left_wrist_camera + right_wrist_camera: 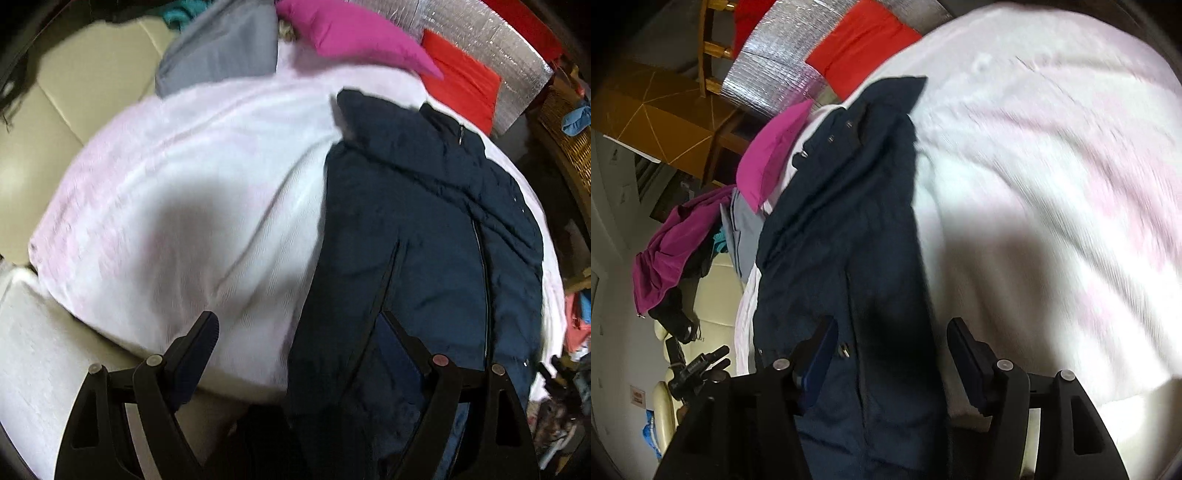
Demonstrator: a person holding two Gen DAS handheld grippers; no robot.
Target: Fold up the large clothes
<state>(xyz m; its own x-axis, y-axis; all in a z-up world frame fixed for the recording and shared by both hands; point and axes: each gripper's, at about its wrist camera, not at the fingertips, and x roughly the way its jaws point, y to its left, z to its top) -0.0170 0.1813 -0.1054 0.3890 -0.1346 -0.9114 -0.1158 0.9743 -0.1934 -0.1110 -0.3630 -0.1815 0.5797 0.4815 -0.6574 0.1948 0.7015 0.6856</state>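
On fuzzy pale blanket (184, 177): puffy navy jacket (424, 229), long, creased.

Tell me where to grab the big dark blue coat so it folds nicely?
Probably by its long side edge, coming in from the bare pale blanket side. The navy coat lies stretched out flat, zipper up, so that edge is straight and free to pinch. The left gripper stands open above its lower edge.
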